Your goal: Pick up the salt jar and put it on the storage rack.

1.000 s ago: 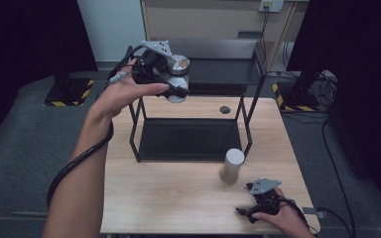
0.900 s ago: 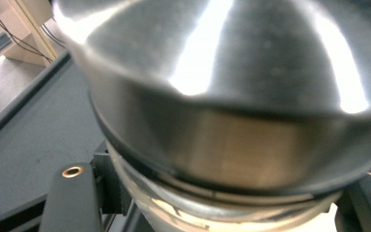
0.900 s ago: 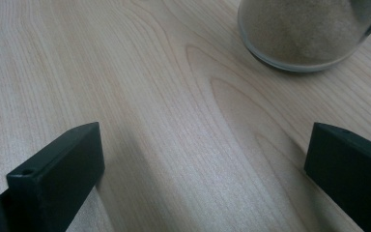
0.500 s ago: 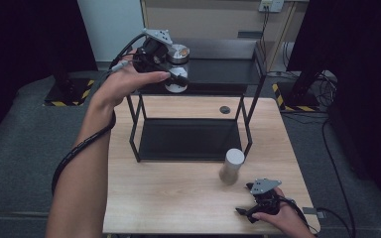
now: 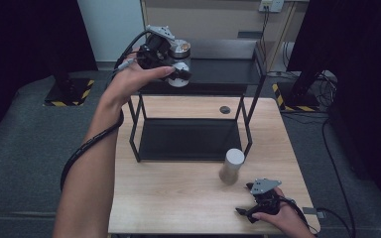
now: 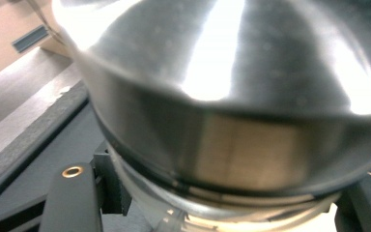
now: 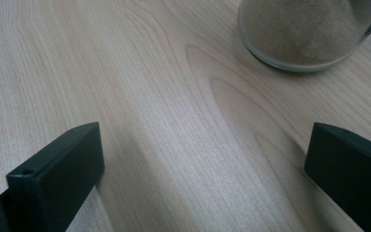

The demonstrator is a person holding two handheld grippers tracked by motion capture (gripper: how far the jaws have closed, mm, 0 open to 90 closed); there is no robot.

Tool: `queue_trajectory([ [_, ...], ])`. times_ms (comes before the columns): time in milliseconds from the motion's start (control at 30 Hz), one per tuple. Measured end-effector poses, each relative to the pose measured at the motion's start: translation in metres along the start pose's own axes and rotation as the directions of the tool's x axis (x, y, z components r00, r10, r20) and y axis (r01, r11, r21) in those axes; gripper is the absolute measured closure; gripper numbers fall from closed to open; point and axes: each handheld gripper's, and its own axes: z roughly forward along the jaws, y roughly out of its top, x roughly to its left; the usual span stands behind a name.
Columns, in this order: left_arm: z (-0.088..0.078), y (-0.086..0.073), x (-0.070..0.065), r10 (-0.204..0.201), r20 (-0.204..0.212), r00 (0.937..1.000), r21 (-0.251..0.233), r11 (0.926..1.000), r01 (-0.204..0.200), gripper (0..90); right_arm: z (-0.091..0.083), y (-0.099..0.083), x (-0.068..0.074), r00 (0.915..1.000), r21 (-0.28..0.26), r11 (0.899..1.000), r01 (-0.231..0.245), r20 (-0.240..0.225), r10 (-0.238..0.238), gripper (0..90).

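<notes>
Placement step, judged: in the high view the left hand-held gripper [image 5: 178, 74] was clamped on a steel-lidded jar [image 5: 181, 62], held at the top shelf of the black rack [image 5: 218, 74], near its left end. Whether the jar's base touched the shelf could not be told. A second jar [image 5: 231, 166] stood on the counter [image 5: 178, 198] just in front of the rack's right leg. The right hand-held gripper [image 5: 245, 212] rested low on the counter, near that jar.

Left gripper view: steel lid [image 6: 222, 87] up close, glass below it, jaws pressed on both sides, dark shelf surface behind.

Right gripper view: jaws stood wide apart over bare wood, nothing between them; sand-filled jar base [image 7: 304, 34] ahead, apart from them.

Next move probably called for setting the held jar flat on the shelf, then loosening the grip and backing off without tipping it.
</notes>
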Motion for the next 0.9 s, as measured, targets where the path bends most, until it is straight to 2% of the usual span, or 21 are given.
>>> queue_trajectory([
  [33, 0.001, 0.002, -0.002, -0.024, -0.028, 0.9993, 0.003, 0.9997, 0.024, 30.0, 0.0, 0.0, 0.0, 1.0, 0.0, 1.0, 0.0, 0.0, 0.0, 1.3],
  [67, 0.001, 0.002, -0.002, -0.024, -0.028, 0.9993, 0.003, 0.9997, 0.024, 30.0, 0.0, 0.0, 0.0, 1.0, 0.0, 1.0, 0.0, 0.0, 0.0, 1.3],
  [167, 0.002, 0.006, -0.006, -0.038, -0.064, 0.9972, 0.017, 0.9991, 0.039, 30.0, 0.0, 0.0, 0.0, 1.0, 0.0, 1.0, 0.0, 0.0, 0.0, 1.3],
  [267, 0.004, 0.006, -0.007, -0.056, -0.078, 0.9954, 0.007, 0.9984, 0.056, 30.0, 0.0, 0.0, 0.0, 1.0, 0.0, 1.0, 0.0, 0.0, 0.0, 1.4],
  [500, 0.01, 0.009, -0.012, -0.097, -0.153, 0.9835, 0.013, 0.9949, 0.1, 30.0, 0.0, 0.0, 0.0, 1.0, 0.0, 1.0, 0.0, 0.0, 0.0, 1.4],
  [733, 0.016, 0.004, -0.012, -0.123, -0.187, 0.9746, 0.002, 0.9921, 0.125, 30.0, 0.0, 0.0, 0.0, 1.0, 0.0, 1.0, 0.0, 0.0, 0.0, 1.4],
  [900, 0.02, 0.002, -0.011, -0.122, -0.189, 0.9744, 0.0, 0.9922, 0.124, 30.0, 0.0, 0.0, 0.0, 1.0, 0.0, 1.0, 0.0, 0.0, 0.0, 1.4],
])
